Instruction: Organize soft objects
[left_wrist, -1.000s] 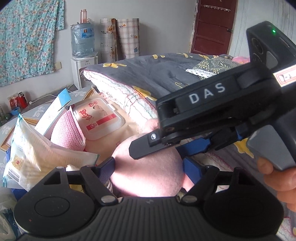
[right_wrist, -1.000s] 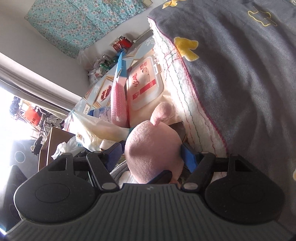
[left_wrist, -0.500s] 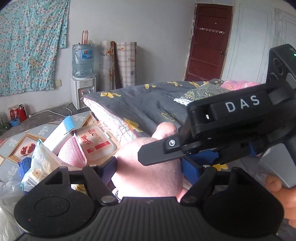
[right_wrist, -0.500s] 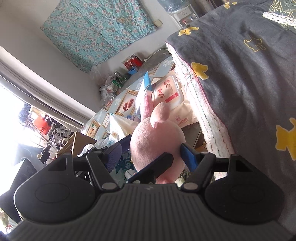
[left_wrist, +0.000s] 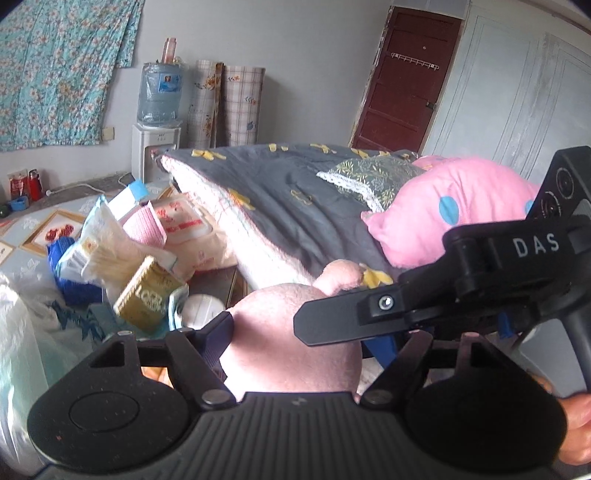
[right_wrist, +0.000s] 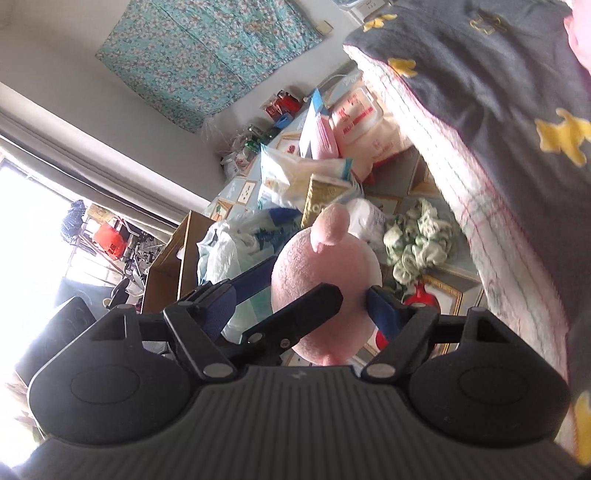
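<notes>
— From the left wrist camera, what has the left gripper got?

— A pale pink plush toy. Its blue fingers sit wide apart and press the toy's round body from either side, so it is clamped on it. The right gripper reaches in from the right, its black finger lying across the toy's upper side; a hand shows at the edge.

— Anything you can't make out?

— The toy's lower half is cut off behind the gripper body, and the left gripper's far finger is mostly hidden behind the other tool. Whether the right gripper actually pinches the toy, I can't tell from here.

— And around it?

— The toy hangs just off the edge of the bed's grey quilt, with a pink pillow beyond. A heap of packets lies on the floor to the left.

— Changed from a moment ago?

— The view has risen: the pillow now shows, and the floor pile sits lower.

— The right wrist camera?

— The right gripper straddles the same plush toy; one blue finger touches its side, the other stands off it. So its grip I cannot tell. The left gripper's black finger crosses in front. The toy's small nub now points over the floor clutter, beside a green crumpled cloth, where earlier it sat against the quilt's edge.
</notes>
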